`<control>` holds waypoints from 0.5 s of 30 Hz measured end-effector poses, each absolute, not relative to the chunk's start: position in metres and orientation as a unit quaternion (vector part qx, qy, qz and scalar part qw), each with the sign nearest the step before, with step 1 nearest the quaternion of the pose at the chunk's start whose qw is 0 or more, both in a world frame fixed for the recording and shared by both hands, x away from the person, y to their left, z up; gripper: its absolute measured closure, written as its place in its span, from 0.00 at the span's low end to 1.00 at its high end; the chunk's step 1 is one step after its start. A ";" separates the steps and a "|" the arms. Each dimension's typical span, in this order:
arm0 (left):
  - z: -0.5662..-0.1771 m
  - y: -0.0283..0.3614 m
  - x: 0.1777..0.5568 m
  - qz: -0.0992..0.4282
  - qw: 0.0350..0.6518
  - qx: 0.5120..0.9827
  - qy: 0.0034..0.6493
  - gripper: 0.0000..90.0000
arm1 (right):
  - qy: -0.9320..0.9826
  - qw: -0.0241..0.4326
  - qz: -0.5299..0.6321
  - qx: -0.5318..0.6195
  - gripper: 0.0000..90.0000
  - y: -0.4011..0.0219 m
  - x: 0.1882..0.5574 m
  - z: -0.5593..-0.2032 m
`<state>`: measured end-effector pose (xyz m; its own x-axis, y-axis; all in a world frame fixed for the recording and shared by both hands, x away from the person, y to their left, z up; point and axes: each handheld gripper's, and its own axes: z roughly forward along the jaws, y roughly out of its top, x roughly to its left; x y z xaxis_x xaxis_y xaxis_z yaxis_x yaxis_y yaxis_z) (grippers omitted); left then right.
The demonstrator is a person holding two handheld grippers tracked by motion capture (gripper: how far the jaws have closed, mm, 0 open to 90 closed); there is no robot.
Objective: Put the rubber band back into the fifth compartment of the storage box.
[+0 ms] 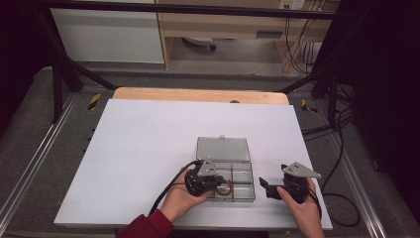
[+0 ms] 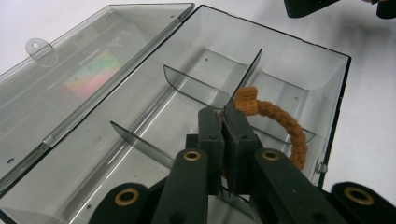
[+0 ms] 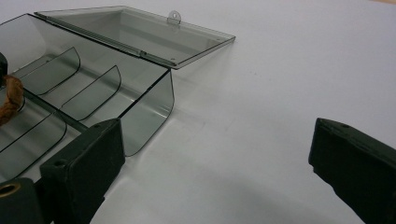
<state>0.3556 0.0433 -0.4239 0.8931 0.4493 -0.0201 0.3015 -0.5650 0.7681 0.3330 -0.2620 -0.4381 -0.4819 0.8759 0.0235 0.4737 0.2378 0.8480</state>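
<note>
Your left gripper [image 2: 223, 122] sits low in the middle of the left gripper view, jaws pinched together on the brown braided cord loop [image 2: 285, 128]. The loop curves off to the right of the jaws, inside the clear divided box [image 2: 299, 70], over a compartment near its right wall. The box's lid [image 2: 88, 70] lies folded flat at upper left. In the high view your right gripper [image 1: 271, 188] rests lower right, just beside the box, jaws spread wide with nothing between them.
</note>
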 end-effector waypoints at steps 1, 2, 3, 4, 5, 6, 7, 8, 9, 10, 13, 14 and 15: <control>-0.424 0.043 0.355 0.089 0.415 0.880 0.213 0.96 | 0.750 0.238 0.423 0.449 0.04 -0.262 0.333 -0.438; -0.424 0.043 0.355 0.090 0.415 0.880 0.212 0.96 | 0.751 0.238 0.422 0.449 0.04 -0.262 0.333 -0.438; -0.424 0.042 0.355 0.091 0.414 0.880 0.212 0.96 | 0.750 0.238 0.422 0.450 0.04 -0.262 0.333 -0.438; -0.424 0.042 0.356 0.091 0.414 0.881 0.212 0.96 | 0.750 0.238 0.422 0.450 0.04 -0.262 0.333 -0.438; -0.424 0.042 0.356 0.090 0.413 0.881 0.212 0.96 | 0.750 0.237 0.423 0.450 0.04 -0.262 0.333 -0.438; -0.425 0.042 0.356 0.089 0.415 0.880 0.215 0.96 | 0.749 0.238 0.423 0.450 0.04 -0.262 0.333 -0.438; -0.425 0.041 0.356 0.089 0.413 0.880 0.215 0.96 | 0.749 0.240 0.423 0.449 0.04 -0.263 0.333 -0.438; -0.425 0.041 0.356 0.088 0.413 0.880 0.216 0.95 | 0.748 0.241 0.424 0.450 0.04 -0.263 0.333 -0.438; -0.425 0.041 0.355 0.089 0.411 0.882 0.214 0.95 | 0.748 0.241 0.425 0.450 0.04 -0.263 0.333 -0.438; -0.425 0.041 0.355 0.087 0.410 0.882 0.213 0.95 | 0.748 0.241 0.424 0.451 0.04 -0.263 0.333 -0.438; -0.425 0.040 0.354 0.092 0.411 0.882 0.214 0.91 | 0.748 0.240 0.424 0.450 0.04 -0.263 0.333 -0.438; -0.425 0.040 0.353 0.098 0.411 0.881 0.214 0.88 | 0.748 0.241 0.424 0.450 0.04 -0.263 0.333 -0.438; -0.424 0.040 0.352 0.102 0.412 0.880 0.214 0.86 | 0.748 0.241 0.424 0.451 0.04 -0.263 0.333 -0.438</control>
<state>0.3523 0.0401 -0.4240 0.8877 0.4604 0.0025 0.2929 -0.5689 0.7685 0.3331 -0.2634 -0.4376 -0.4778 0.8782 0.0219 0.4691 0.2341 0.8515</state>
